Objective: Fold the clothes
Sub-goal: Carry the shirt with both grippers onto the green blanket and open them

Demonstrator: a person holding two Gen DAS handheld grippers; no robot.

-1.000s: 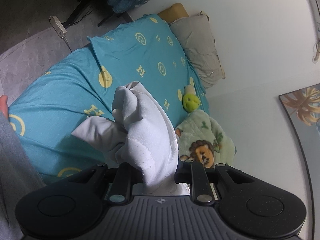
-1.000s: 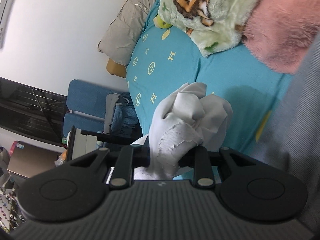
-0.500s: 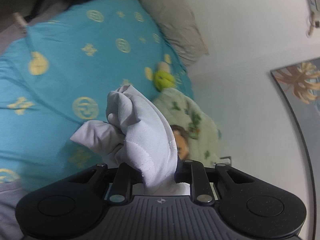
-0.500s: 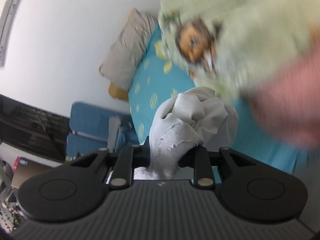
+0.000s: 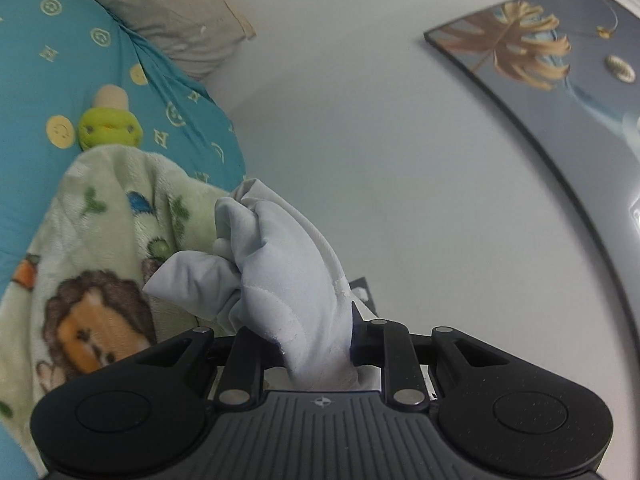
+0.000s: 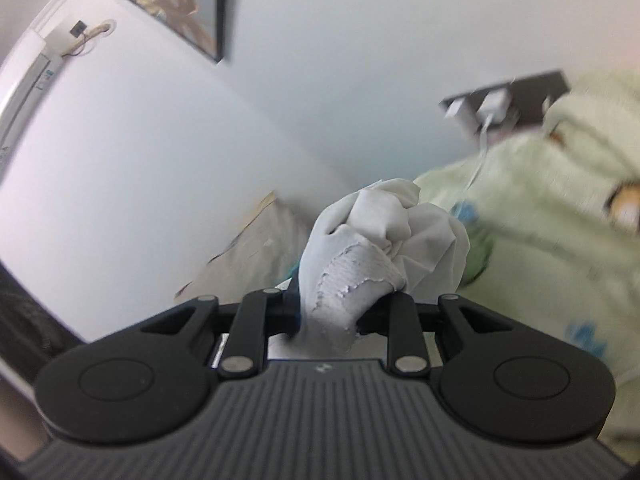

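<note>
A bunched white garment [image 5: 280,280] fills the jaws of my left gripper [image 5: 314,344], which is shut on it; the cloth hides both fingertips. In the right wrist view another bunch of the same white garment [image 6: 376,252], with a frayed hem, sticks up between the jaws of my right gripper [image 6: 332,316], also shut on it. Both bunches are held up in the air above the bed, with the white wall behind them. How the rest of the garment hangs is hidden below the grippers.
A teal bedsheet [image 5: 32,92] with yellow symbols, a beige pillow [image 5: 168,12], a green plush toy [image 5: 108,128] and a pale green lion blanket [image 5: 92,280] lie at left. A framed leaf picture [image 5: 560,80] hangs on the wall. A wall socket [image 6: 500,100] shows at right.
Both grippers have swung up and toward the wall with the white cloth still gripped. The bed has slid out of the middle of both views; wall and picture now fill them.
</note>
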